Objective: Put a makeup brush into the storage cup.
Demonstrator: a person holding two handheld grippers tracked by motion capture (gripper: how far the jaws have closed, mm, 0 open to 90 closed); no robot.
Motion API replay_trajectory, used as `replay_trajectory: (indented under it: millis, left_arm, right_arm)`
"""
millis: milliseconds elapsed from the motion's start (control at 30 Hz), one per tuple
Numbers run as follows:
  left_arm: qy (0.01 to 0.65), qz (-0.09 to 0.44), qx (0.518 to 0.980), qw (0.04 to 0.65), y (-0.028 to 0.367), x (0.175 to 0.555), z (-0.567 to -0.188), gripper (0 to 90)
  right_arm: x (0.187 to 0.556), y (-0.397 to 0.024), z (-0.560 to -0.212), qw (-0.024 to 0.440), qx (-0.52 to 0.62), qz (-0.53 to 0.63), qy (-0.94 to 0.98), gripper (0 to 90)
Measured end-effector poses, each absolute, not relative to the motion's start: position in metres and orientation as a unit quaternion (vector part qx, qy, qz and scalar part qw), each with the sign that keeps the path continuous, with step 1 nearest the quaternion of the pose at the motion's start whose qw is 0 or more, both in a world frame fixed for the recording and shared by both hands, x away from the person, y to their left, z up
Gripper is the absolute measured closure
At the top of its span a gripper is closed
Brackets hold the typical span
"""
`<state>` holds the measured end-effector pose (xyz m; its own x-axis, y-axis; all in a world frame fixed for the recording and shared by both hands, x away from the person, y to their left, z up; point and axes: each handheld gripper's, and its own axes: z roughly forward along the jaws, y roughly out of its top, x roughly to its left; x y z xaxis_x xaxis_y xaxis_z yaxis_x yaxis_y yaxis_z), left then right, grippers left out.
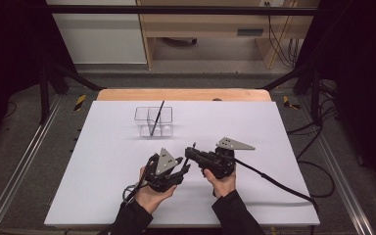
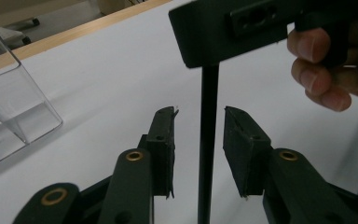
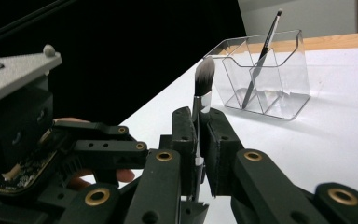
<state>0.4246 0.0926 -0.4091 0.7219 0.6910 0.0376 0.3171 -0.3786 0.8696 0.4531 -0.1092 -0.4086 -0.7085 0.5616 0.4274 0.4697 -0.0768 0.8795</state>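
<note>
On the white table top (image 1: pixel 103 186), both hand-held tools sit near the front edge, close together, with the person's dark sleeves coming in from the near side.

The right gripper (image 3: pixel 197 122) has its two black jaws pressed together on a makeup brush with a slim black handle, a silver ferrule and a soft grey-white tuft (image 3: pixel 203 74). In the right gripper view the tuft stands up just past the jaw tips, and the ferrule sits between the pads. In the high view this gripper (image 1: pixel 192 154) points left, toward the other one.

The left gripper (image 2: pixel 199 128) has its jaws partly apart. The brush's black handle (image 2: pixel 209 140) runs between them in the left gripper view, with a clear gap showing on either side, so the pads are not pressing on it. In the high view this gripper (image 1: pixel 183 165) sits just left of the right one, their tips nearly meeting.

Farther back and slightly left stands a clear plastic organiser box with inner dividers (image 1: pixel 154 121). A second thin dark brush (image 1: pixel 156 117) leans inside one of its compartments, tilted to the right at its top. The box is well apart from both grippers
</note>
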Motion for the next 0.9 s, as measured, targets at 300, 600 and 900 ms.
replay_trajectory:
  millis: [300, 600, 900]
  left_arm:
    - [0.307, 0.205, 0.803, 0.467, 0.0819, 0.4269, -0.4046, 75.0]
    - [0.309, 0.208, 0.8, 0.47, 0.0837, 0.4266, -0.4037, 82.2]
    - [0.313, 0.208, 0.797, 0.473, 0.0861, 0.4265, -0.4035, 82.4]
  right_arm:
    - [0.4515, -0.11, -0.4068, 0.038, 0.373, 0.63, 0.68, 84.3]
    - [0.4509, -0.1098, -0.4067, 0.038, 0.37, 0.631, 0.681, 84.3]
    - [0.4506, -0.1096, -0.4063, 0.048, 0.372, 0.628, 0.682, 75.4]
